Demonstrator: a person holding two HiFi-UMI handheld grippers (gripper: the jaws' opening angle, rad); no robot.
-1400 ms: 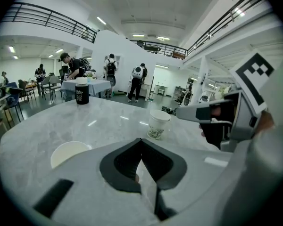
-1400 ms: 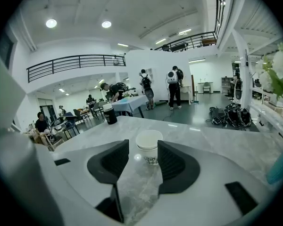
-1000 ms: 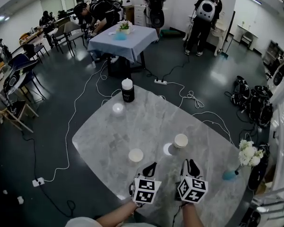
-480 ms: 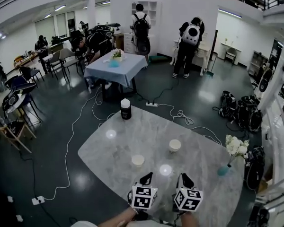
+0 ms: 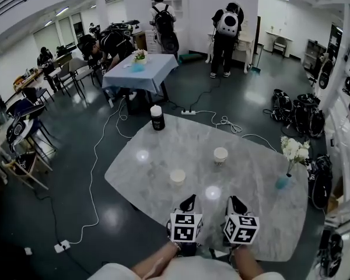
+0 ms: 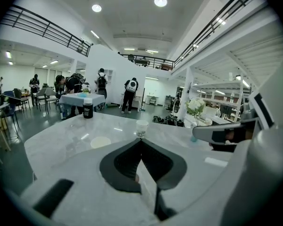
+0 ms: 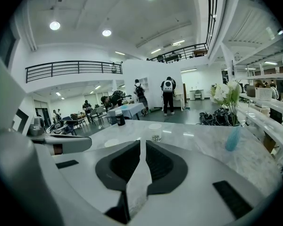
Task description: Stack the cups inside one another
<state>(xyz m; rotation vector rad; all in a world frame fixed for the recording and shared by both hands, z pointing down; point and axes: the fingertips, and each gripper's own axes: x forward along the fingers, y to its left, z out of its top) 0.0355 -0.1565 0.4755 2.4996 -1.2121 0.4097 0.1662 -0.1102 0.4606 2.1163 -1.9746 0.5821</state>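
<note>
Two pale paper cups stand apart on the marble table. One cup is left of centre, the other cup farther back and to the right. My left gripper hovers near the front edge, short of the nearer cup, its jaws shut and empty. Beside it my right gripper has just been closing. Only a thin slit is left between its jaws, with nothing in it. The left gripper points at the far cup. The right gripper has that cup ahead too.
A black bottle with a white lid stands at the table's far edge. A blue vase of white flowers is at the right edge. Cables trail over the dark floor. People stand by a table beyond.
Both grippers have drawn back toward me from the cups, widening the gap to them. The head view has tilted up. The cups stay where they were.
</note>
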